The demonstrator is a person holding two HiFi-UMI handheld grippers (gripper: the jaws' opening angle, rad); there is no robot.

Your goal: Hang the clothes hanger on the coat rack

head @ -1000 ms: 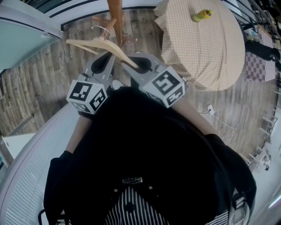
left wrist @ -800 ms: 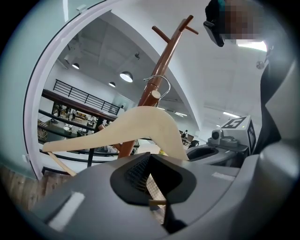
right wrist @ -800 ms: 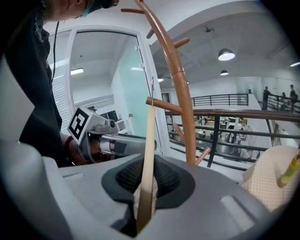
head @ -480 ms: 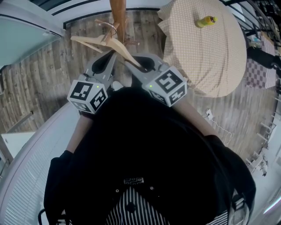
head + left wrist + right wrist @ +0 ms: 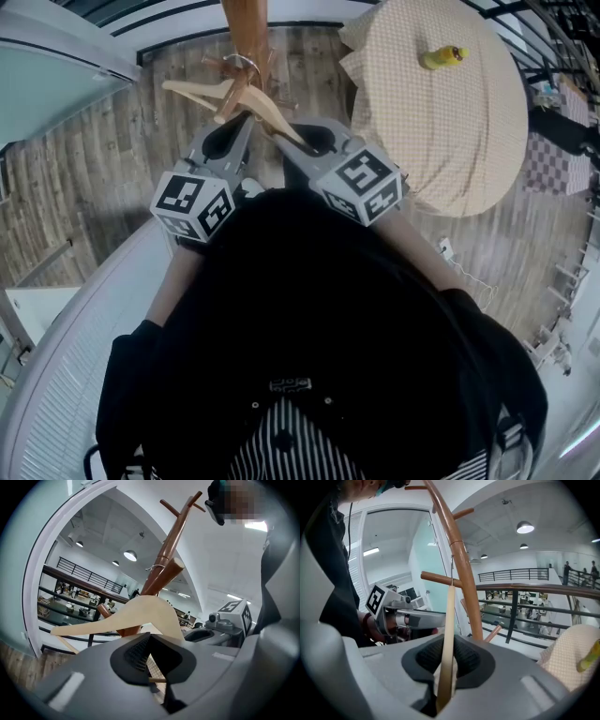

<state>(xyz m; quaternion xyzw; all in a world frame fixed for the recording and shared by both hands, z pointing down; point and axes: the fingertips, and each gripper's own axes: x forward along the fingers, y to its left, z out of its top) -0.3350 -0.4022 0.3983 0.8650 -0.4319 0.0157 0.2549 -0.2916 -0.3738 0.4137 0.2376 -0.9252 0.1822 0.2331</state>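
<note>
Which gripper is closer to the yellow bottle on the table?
Right. The right gripper, jaws shut on the clothes hanger, is on the side toward the yellow bottle. The left gripper, also holding the hanger, sits beyond it, farther from the bottle.

The wooden hanger [image 5: 200,90] was carried closer to the coat rack [image 5: 246,28]. Its metal hook [image 5: 241,61], which had hung short of the rack's pole, reached the pole beside a peg. The left gripper [image 5: 246,120] and right gripper [image 5: 281,141] advanced toward the rack with it.
</note>
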